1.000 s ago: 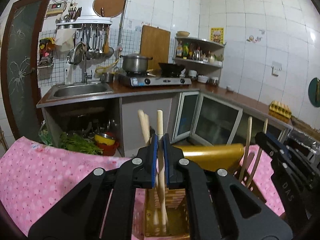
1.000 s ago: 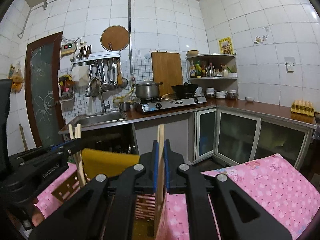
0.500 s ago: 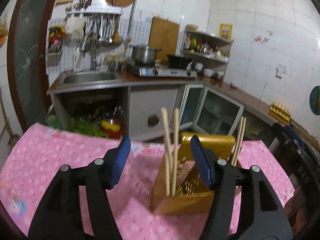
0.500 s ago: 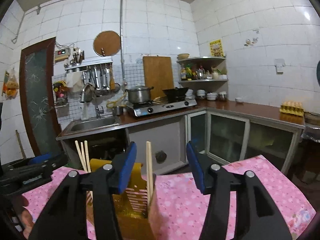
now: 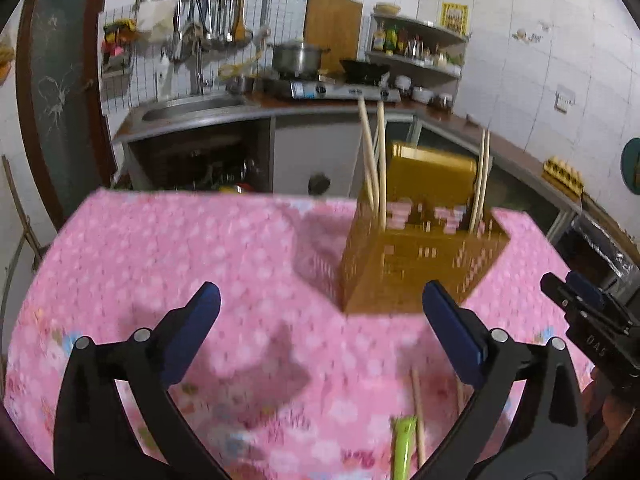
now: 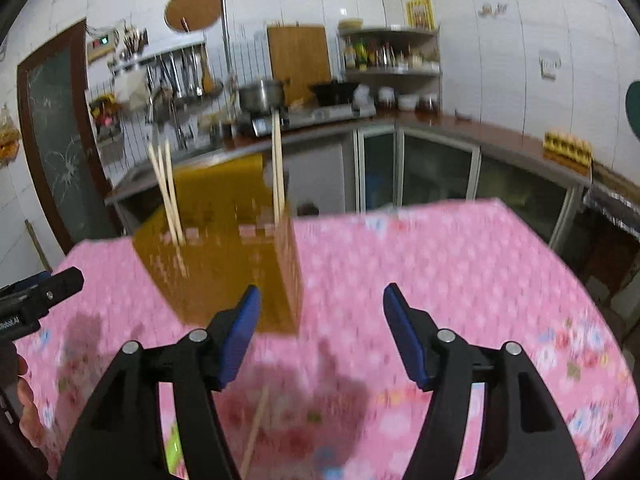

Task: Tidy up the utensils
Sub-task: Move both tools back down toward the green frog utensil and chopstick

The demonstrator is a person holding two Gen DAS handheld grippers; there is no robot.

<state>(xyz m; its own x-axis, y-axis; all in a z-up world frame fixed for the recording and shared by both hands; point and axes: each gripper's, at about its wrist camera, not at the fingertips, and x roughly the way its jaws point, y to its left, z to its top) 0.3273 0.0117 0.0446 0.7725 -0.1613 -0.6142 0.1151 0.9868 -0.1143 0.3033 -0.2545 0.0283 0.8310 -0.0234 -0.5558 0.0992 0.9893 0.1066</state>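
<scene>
A yellow slotted utensil holder (image 5: pixel 420 256) stands on the pink tablecloth (image 5: pixel 180 264). Wooden chopsticks (image 5: pixel 374 168) stand in its left part and another pair (image 5: pixel 482 180) in its right part. My left gripper (image 5: pixel 320 324) is open and empty, pulled back from the holder. My right gripper (image 6: pixel 322 324) is open and empty, to the right of the holder (image 6: pixel 224 256), where chopsticks (image 6: pixel 276 168) stand upright. Loose chopsticks (image 5: pixel 418 412) and a green utensil (image 5: pixel 402 444) lie on the cloth near me; one chopstick (image 6: pixel 256 428) shows in the right wrist view.
The other gripper shows at the right edge (image 5: pixel 592 320) of the left wrist view and at the left edge (image 6: pixel 36 296) of the right wrist view. Behind the table runs a kitchen counter with a sink (image 5: pixel 192 106), a stove with a pot (image 5: pixel 298 58) and corner shelves (image 6: pixel 392 56).
Both grippers were shut on chopsticks over the holder, then opened and let them drop in. Both have since pulled back and tilted down, so the table and loose utensils now show.
</scene>
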